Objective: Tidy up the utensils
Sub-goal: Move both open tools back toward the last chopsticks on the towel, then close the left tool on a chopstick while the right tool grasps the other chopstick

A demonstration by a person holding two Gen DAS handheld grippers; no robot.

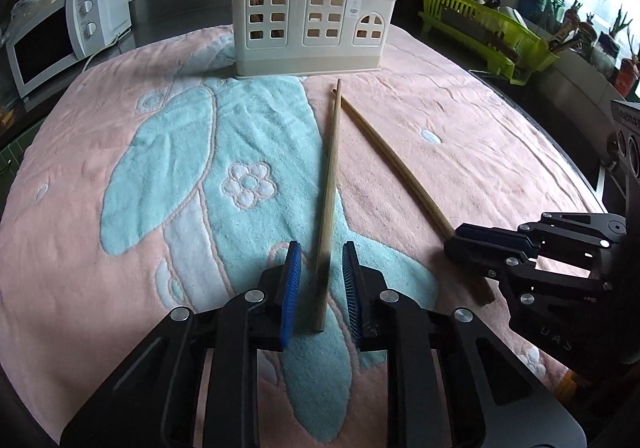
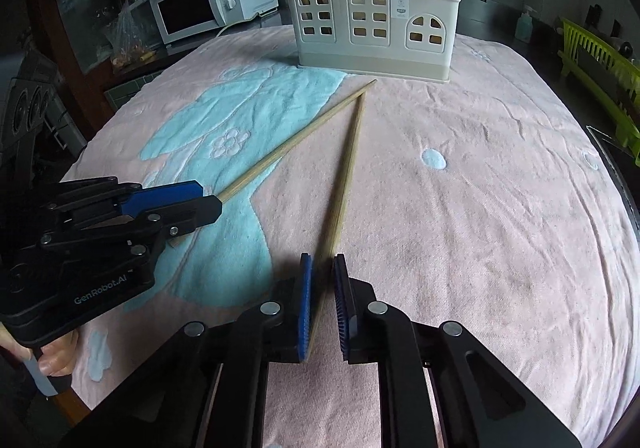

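Two wooden chopsticks lie on the pink and blue towel (image 1: 460, 135), their far tips nearly touching. My left gripper (image 1: 320, 260) is open, its jaws on either side of the thick end of the left chopstick (image 1: 330, 175), which also shows in the right wrist view (image 2: 296, 143). My right gripper (image 2: 322, 268) is open and straddles the thick end of the right chopstick (image 2: 344, 175); it shows in the left wrist view (image 1: 452, 248) over that chopstick (image 1: 392, 159). A cream utensil holder (image 1: 308, 15) with window cut-outs stands at the far side, with several chopsticks in it.
A white microwave (image 1: 60, 39) sits at the far left. A green dish rack (image 1: 484, 23) stands at the far right, near potted plants by the window. Posters hang on the back wall. A dark appliance (image 2: 28, 111) sits at the left.
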